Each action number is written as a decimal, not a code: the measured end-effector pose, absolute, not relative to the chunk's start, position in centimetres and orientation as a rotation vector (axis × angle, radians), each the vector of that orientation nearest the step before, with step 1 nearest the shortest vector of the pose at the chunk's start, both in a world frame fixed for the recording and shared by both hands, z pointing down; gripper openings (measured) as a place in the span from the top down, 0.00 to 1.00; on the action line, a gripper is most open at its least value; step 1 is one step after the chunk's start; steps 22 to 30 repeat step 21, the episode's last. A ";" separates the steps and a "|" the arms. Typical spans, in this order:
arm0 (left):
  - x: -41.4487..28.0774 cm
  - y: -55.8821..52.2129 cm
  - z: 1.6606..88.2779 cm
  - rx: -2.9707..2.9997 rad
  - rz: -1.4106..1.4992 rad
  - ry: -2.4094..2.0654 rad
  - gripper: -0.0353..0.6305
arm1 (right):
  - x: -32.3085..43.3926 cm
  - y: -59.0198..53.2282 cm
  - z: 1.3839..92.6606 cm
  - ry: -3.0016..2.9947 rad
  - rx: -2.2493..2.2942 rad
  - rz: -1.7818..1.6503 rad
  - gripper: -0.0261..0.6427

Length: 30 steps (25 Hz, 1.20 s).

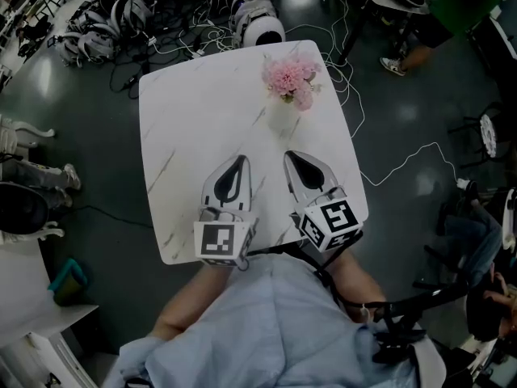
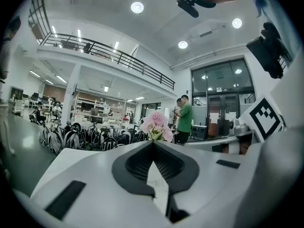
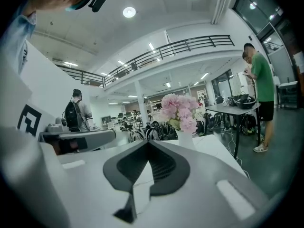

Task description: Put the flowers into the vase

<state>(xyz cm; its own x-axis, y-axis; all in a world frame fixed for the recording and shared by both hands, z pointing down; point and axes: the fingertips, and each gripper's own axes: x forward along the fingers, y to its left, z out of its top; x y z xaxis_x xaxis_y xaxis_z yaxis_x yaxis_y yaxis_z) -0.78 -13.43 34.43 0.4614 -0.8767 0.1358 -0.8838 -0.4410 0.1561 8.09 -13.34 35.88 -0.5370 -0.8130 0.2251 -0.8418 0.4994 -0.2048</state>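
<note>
Already the pink flowers [image 1: 291, 78] stand upright in the vase [image 1: 283, 115] at the tabletop's [image 1: 186, 136] upper right, nearer the right gripper [image 1: 292, 155], which is closed and empty like the left gripper [image 1: 240, 161].

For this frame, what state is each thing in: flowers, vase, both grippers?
flowers: standing upright in the vase.
vase: upright on the far side of the table, holding the flowers.
left gripper: jaws together, empty, well short of the vase.
right gripper: jaws together, empty, well short of the vase.
</note>
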 end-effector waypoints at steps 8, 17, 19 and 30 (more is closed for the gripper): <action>-0.5 -13.6 34.4 2.520 0.051 -1.503 0.94 | 7.8 -13.3 35.8 -2.638 1.454 0.450 0.96; 0.1 -14.3 34.7 2.534 0.072 -1.483 0.94 | 8.0 -13.9 36.1 -2.641 1.453 0.452 0.96; 0.1 -14.4 34.6 2.531 0.072 -1.481 0.94 | 8.0 -14.0 36.0 -2.641 1.455 0.453 0.96; 0.0 -14.6 34.7 2.523 0.083 -1.481 0.94 | 8.0 -14.2 36.0 -2.641 1.456 0.455 0.96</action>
